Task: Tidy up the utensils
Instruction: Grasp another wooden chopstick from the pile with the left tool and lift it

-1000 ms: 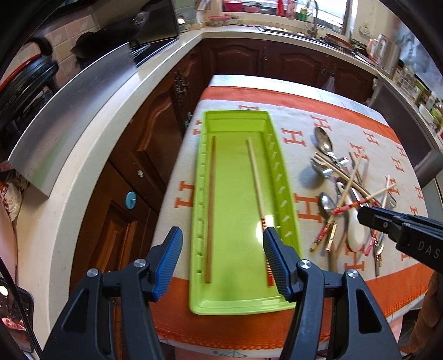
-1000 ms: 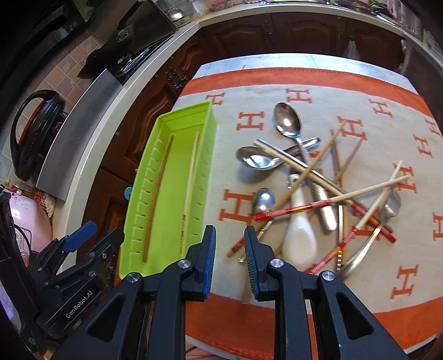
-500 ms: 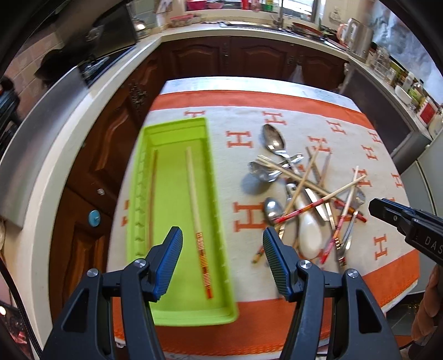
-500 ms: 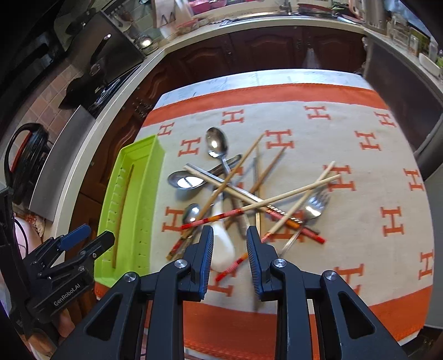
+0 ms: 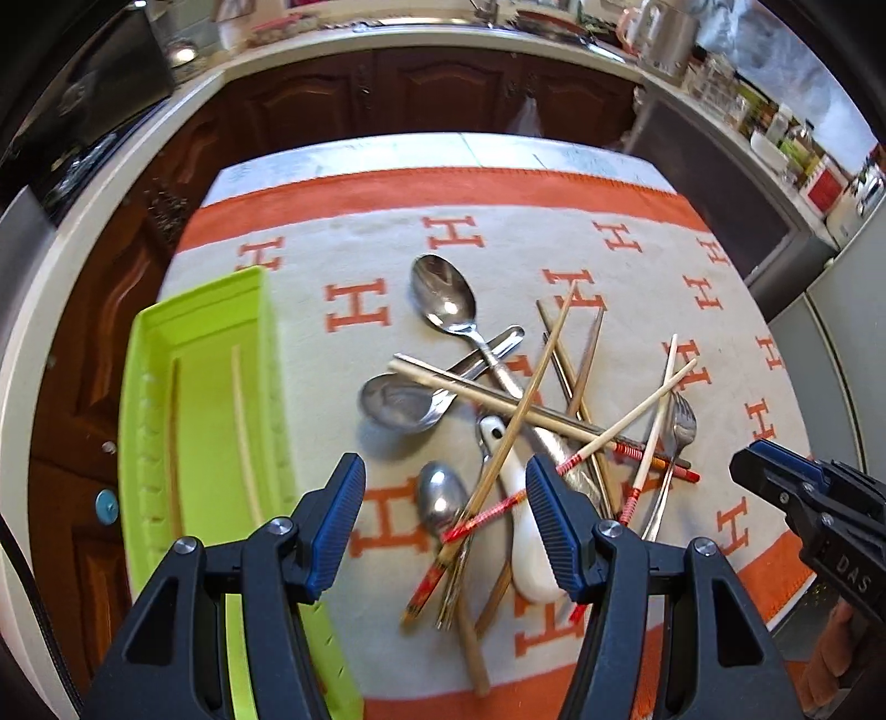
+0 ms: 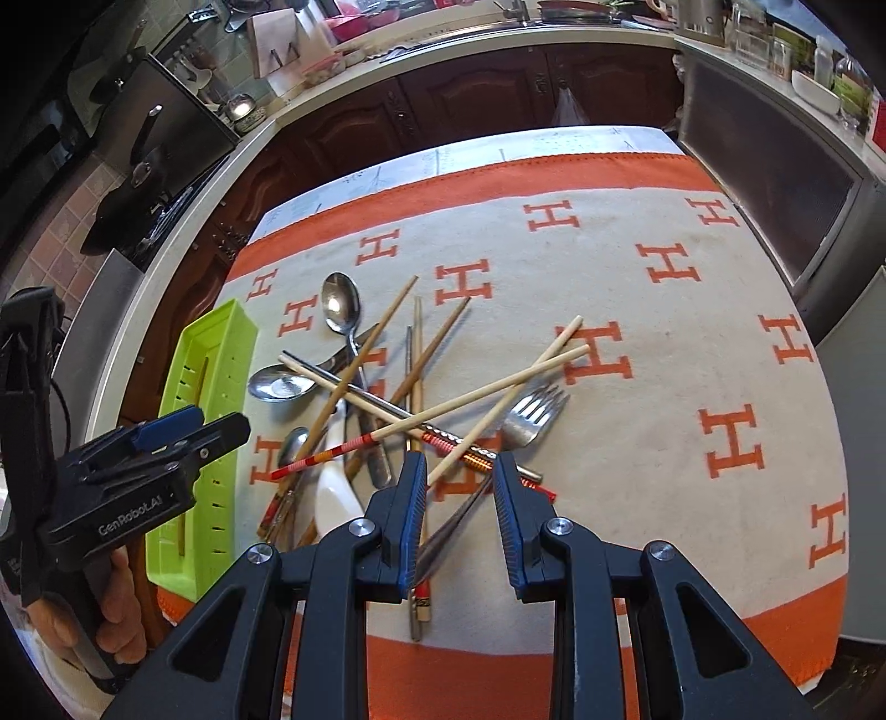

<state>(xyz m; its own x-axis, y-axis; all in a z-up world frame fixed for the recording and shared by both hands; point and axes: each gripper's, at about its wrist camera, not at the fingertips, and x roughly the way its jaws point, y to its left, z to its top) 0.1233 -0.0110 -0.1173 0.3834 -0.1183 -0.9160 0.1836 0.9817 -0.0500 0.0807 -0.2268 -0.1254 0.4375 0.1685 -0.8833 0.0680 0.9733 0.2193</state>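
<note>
A tangled pile of utensils lies mid-cloth: several chopsticks [image 5: 531,382], metal spoons [image 5: 443,293], a white ceramic spoon [image 5: 520,531] and a fork [image 6: 531,415]. The lime-green tray [image 5: 199,310] stands left of the pile with two chopsticks [image 5: 243,432] lying lengthwise in it. My left gripper [image 5: 443,482] hangs open above the pile's near end, nothing between its pads. My right gripper [image 6: 460,465] hovers over the fork handle and the red-banded chopstick ends with a narrow gap, its pads touching nothing. Each gripper shows in the other's view, the left gripper [image 6: 183,432] beside the tray [image 6: 221,332].
A beige cloth [image 6: 692,332] with orange H marks and orange borders covers the small table. Dark wooden cabinets and a pale counter [image 5: 387,39] wrap around the far and left sides, with a stove at the left. A hand [image 6: 111,609] holds the left gripper's handle.
Both grippers have swept rightwards from over the green tray to above the utensil pile. The tray now sits at the left of both views. The right jaws stand slightly wider.
</note>
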